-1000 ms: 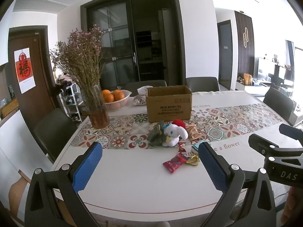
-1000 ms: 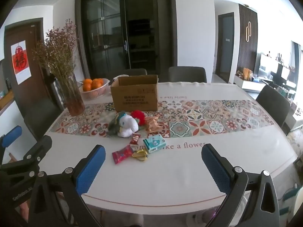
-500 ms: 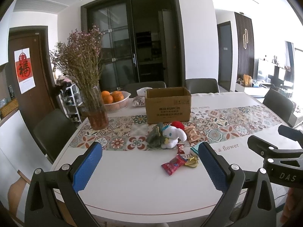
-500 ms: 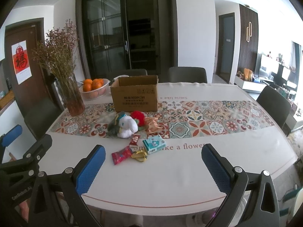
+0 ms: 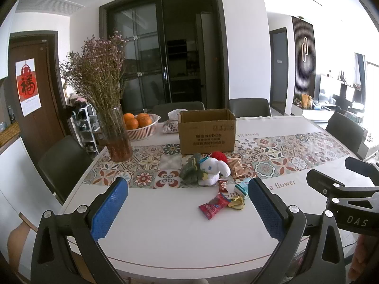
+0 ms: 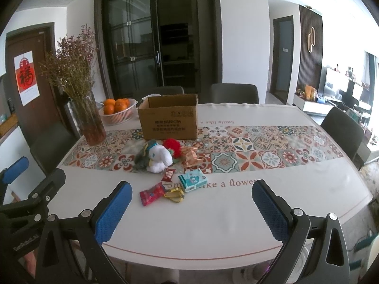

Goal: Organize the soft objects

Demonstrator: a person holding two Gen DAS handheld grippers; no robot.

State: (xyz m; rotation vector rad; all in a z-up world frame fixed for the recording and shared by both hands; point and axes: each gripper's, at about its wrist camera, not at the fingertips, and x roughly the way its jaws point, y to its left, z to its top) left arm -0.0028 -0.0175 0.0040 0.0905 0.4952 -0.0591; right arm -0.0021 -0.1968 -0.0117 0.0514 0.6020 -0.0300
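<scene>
A white plush dog [image 5: 213, 169] [image 6: 160, 157] lies on the patterned runner, with a grey-green plush [image 5: 190, 171] [image 6: 142, 157] at its left and a red fluffy ball [image 5: 219, 156] [image 6: 171, 144] behind it. An open cardboard box [image 5: 207, 131] [image 6: 169, 118] stands just behind them. Snack packets lie in front: a red one [image 5: 214, 204] [image 6: 151, 193], a gold one [image 6: 175, 194], a teal pack [image 6: 191, 179]. My left gripper [image 5: 187, 210] and my right gripper [image 6: 190, 213] are open and empty, near the table's front edge.
A glass vase of dried flowers [image 5: 116, 139] [image 6: 91, 123] and a basket of oranges [image 5: 139, 125] [image 6: 118, 110] stand at the back left. A shiny copper wrapper [image 6: 190, 156] lies right of the plush toys. Dark chairs [image 5: 62, 161] surround the white table [image 5: 165, 232].
Both grippers have drifted slightly toward the table; the objects look a little nearer. Nothing on the table has moved.
</scene>
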